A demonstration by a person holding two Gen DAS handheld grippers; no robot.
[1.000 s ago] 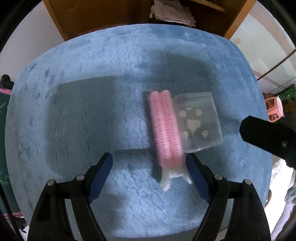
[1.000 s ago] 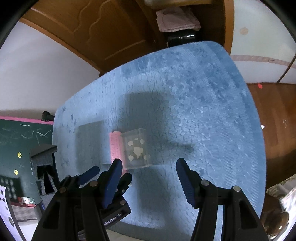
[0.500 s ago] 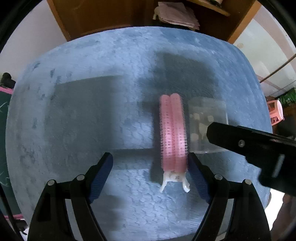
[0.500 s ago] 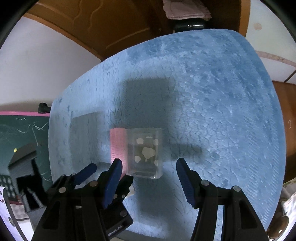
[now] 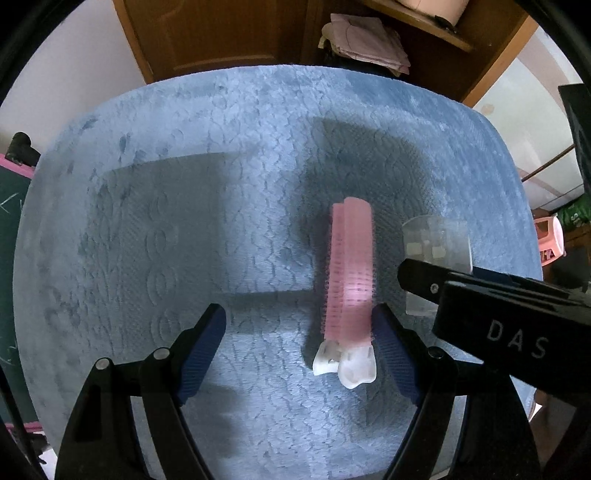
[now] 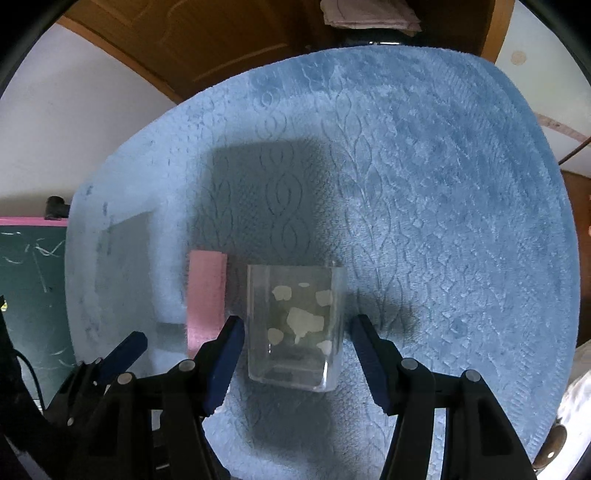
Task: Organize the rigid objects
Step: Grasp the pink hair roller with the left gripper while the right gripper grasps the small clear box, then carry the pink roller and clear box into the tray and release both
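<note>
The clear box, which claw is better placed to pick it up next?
Probably the right claw: it straddles the clear box, and its jaws have just been closing, with gaps left beside the walls. The left claw stands open around the pink hair clip.

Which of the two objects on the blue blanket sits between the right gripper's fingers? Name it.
The clear plastic box with pale patches. It lies between the right gripper's fingers, whose jaws have just been closing; the pink hair roller clip lies outside them.

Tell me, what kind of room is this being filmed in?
Probably a bedroom or living space at home: a plush blue blanket covers the work surface, a wooden wardrobe with folded clothes stands behind, and a child's chalkboard leans alongside.
</note>
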